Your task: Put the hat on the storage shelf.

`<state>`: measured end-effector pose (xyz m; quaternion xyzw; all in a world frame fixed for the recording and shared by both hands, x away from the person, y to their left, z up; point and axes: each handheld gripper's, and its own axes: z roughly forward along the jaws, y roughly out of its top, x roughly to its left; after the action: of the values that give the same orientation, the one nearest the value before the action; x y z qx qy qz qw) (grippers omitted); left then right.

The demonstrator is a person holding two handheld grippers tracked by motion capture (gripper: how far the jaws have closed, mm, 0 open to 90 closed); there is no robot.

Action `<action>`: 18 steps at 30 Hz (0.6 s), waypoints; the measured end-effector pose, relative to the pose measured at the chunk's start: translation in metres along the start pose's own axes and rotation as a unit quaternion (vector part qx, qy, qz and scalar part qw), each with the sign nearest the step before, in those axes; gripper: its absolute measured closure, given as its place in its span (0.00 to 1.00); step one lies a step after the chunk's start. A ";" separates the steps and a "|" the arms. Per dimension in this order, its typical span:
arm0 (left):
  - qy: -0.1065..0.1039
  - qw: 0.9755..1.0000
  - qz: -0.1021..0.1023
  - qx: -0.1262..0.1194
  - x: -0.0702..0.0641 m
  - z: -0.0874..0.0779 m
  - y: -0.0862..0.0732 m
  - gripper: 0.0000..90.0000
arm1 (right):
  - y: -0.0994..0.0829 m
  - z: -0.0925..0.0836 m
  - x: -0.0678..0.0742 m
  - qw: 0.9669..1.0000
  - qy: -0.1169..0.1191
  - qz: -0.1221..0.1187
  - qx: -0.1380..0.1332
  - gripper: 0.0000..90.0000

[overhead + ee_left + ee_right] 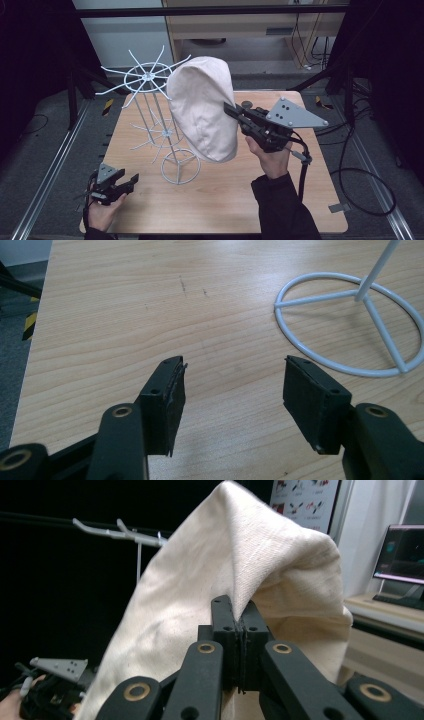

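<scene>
A cream cloth hat [202, 107] hangs in the air beside the white wire rack [150, 80], close to its right-hand prongs. My right gripper [229, 109] is shut on the hat's edge; in the right gripper view the jaws pinch a fold of the cream fabric [240, 580] at my right gripper [239, 612]. My left gripper [131, 179] rests low at the table's front left, open and holding nothing. In the left gripper view my left gripper [232, 372] points over bare wood toward the rack's ring base [350, 322].
The wooden table [280, 200] has free surface in front and to the right. The rack's ring base [181, 167] stands near the middle, with a lower tier of prongs [155, 134]. Dark frame posts and cables flank the table; a monitor [402, 552] shows far off.
</scene>
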<state>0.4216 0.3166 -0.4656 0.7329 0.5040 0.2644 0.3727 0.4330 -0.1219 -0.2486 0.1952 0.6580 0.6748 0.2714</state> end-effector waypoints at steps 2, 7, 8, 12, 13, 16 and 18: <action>0.000 1.000 0.000 0.000 0.000 0.000 0.000 0.47 | -0.006 0.001 0.000 1.000 0.004 0.008 0.007 0.99; -0.001 1.000 0.000 0.002 -0.001 0.000 0.000 0.47 | -0.019 0.004 -0.001 1.000 0.010 0.015 0.021 0.99; -0.001 1.000 0.000 0.002 -0.001 0.000 0.000 0.47 | -0.021 0.004 0.000 0.999 0.011 0.018 0.024 0.99; -0.001 1.000 0.000 0.002 -0.001 0.000 0.000 0.47 | -0.029 0.007 0.000 0.999 0.014 0.023 0.030 0.98; -0.001 1.000 0.000 0.002 -0.001 0.000 0.000 0.47 | -0.031 0.008 0.000 0.999 0.016 0.025 0.032 0.98; -0.001 1.000 0.001 0.003 -0.001 0.000 0.000 0.47 | -0.035 0.009 0.001 0.999 0.018 0.029 0.038 0.96; -0.001 1.000 0.000 0.003 -0.001 0.001 0.000 0.47 | -0.038 0.012 0.002 0.998 0.019 0.029 0.045 0.94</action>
<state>0.4216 0.3155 -0.4662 0.7344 0.5040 0.2622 0.3714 0.4430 -0.1123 -0.2855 0.2132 0.6872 0.6553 0.2300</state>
